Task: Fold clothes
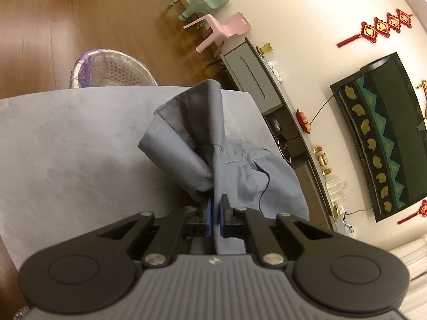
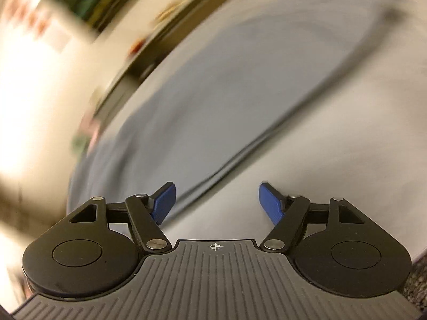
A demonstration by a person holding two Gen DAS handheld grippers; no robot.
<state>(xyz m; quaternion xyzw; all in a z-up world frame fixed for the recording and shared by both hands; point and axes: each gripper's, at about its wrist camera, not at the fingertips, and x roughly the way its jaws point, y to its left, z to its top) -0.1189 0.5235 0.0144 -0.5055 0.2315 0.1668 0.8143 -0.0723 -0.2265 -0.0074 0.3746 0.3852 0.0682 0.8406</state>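
A grey-blue garment [image 1: 213, 149] lies bunched on the grey table [image 1: 66, 146], part of it lifted in a ridge. My left gripper [image 1: 216, 213] is shut on a fold of the garment and holds it up off the table. In the blurred right wrist view the same garment [image 2: 226, 85] lies spread flat on the table [image 2: 347, 146]. My right gripper [image 2: 217, 202] is open and empty, just above the table beside the garment's near edge.
A perforated waste basket [image 1: 112, 72] with a purple liner stands past the table's far edge. Pink [image 1: 221, 30] and green [image 1: 205, 1] plastic chairs, a low cabinet [image 1: 256, 77] and a wall television [image 1: 379, 133] stand on the right.
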